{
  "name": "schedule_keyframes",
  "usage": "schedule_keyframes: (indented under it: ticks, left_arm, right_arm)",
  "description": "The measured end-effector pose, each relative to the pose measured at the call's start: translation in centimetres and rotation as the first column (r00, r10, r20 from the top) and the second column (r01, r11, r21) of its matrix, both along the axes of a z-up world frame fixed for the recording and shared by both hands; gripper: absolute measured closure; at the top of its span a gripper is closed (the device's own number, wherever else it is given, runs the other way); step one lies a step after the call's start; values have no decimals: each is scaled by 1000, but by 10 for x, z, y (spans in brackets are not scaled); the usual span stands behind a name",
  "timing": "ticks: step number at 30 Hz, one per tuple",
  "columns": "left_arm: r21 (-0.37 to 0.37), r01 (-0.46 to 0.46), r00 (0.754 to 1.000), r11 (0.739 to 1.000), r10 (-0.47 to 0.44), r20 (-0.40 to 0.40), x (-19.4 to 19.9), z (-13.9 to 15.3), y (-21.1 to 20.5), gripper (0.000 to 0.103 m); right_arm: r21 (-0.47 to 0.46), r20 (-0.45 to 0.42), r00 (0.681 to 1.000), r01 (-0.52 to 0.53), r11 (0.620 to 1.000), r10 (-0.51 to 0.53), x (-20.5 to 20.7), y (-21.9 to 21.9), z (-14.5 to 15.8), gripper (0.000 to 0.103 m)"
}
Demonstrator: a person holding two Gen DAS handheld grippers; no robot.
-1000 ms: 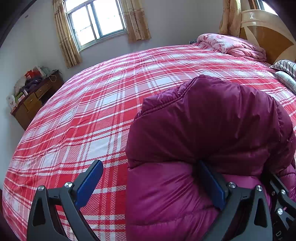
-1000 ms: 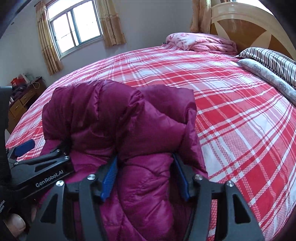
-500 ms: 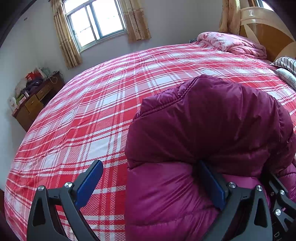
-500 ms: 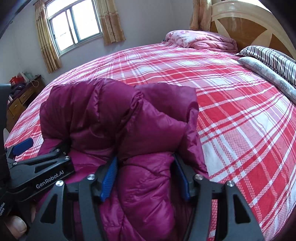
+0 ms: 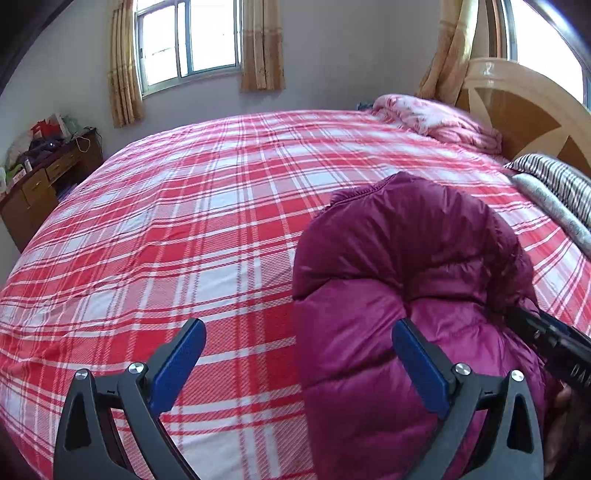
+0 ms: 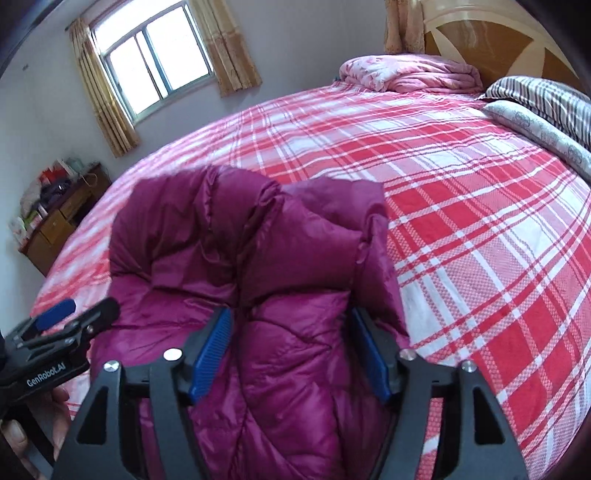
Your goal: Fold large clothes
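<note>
Two grippers were ours: the right gripper (image 6: 290, 352) was clamped on a bunched fold of the jacket (image 6: 255, 251), which lay folded on the plaid bed (image 6: 480, 206). Our left gripper (image 5: 295, 363) hung wide open, holding nothing, its right pad against the jacket. A quilt (image 6: 410, 72) and pillows (image 6: 543, 99) lay by the headboard.

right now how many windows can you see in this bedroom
2. A curtained window sits in the far wall beyond the red plaid bed; a second window shows partly above the wooden headboard. Others may be hidden.
</note>
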State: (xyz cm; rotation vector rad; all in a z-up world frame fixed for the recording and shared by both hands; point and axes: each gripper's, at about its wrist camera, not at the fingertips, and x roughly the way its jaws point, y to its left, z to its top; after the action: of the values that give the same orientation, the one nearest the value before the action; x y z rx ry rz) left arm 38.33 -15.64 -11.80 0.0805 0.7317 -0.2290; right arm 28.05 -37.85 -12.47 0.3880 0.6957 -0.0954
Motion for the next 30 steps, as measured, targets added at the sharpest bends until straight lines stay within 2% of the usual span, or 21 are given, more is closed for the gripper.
schedule_keyframes:
  ticks: [1, 2, 6, 9, 12, 14, 16, 17, 18, 19, 20, 22, 24, 27, 30]
  left_arm:
    - [-25, 8, 1000, 1000, -8, 6, -7, 2, 9, 2]
    - [-43, 12, 1000, 999, -12, -2, -11, 1, 16, 2]
    - [-97, 51, 995, 994, -60, -83, -10, -14, 19, 2]
    - [-100, 56, 994, 993, -65, -84, -10, -26, 14, 2]
    - [-142, 62, 993, 988, -75, -93, -8, -31, 12, 2]
    - [-167, 69, 991, 984, -87, -106, -5, -35, 9, 2]
    - [-184, 79, 988, 980, -102, -117, -5, -36, 3, 2]
    - [-184, 93, 987, 979, -114, -110, -7, -35, -1, 2]
    - [-178, 117, 986, 977, -135, -95, -11, -32, -6, 12]
    - [-178, 154, 982, 972, -171, -86, -15, -29, -11, 38]
    - [-162, 196, 975, 967, -210, -76, -22, -25, -19, 45]
    - [-54, 211, 977, 976, -213, -31, -37, -17, -33, 54]
    - [-4, 210, 978, 978, -210, -16, -48, -8, -38, 62]
    - [-34, 189, 982, 981, -189, -20, -59, 7, -24, 72]
    - [-43, 168, 986, 985, -168, 5, -71, 23, -2, 74]
  right_arm:
    - [-10, 22, 999, 27, 1000, -27, -9, -6, 3, 8]
    - [-12, 25, 999, 40, 999, -40, -14, -12, 4, 5]
    - [84, -42, 999, 17, 996, -13, -15, -34, -14, 5]
    - [149, -52, 998, -14, 989, 22, -15, -39, -24, 6]
    - [147, -53, 997, -55, 988, 63, -12, -36, -30, 13]
    - [183, -47, 992, -106, 977, 117, -10, -33, -33, 29]
    - [211, -46, 989, -125, 969, 138, -9, -29, -36, 39]
    - [221, -40, 988, -135, 966, 147, -11, -29, -36, 48]
    - [232, -34, 987, -143, 962, 155, -13, -27, -35, 53]
    - [240, -30, 987, -146, 960, 157, -16, -26, -34, 61]
    - [241, -26, 987, -147, 959, 157, -19, -25, -32, 68]
    - [231, -8, 988, -149, 962, 155, -29, -20, -24, 76]
    - [205, 8, 989, -149, 967, 151, -37, -13, -16, 78]
    - [201, 35, 987, -159, 967, 155, -43, -4, -5, 80]
    - [213, 58, 982, -188, 959, 180, -48, 8, 2, 80]
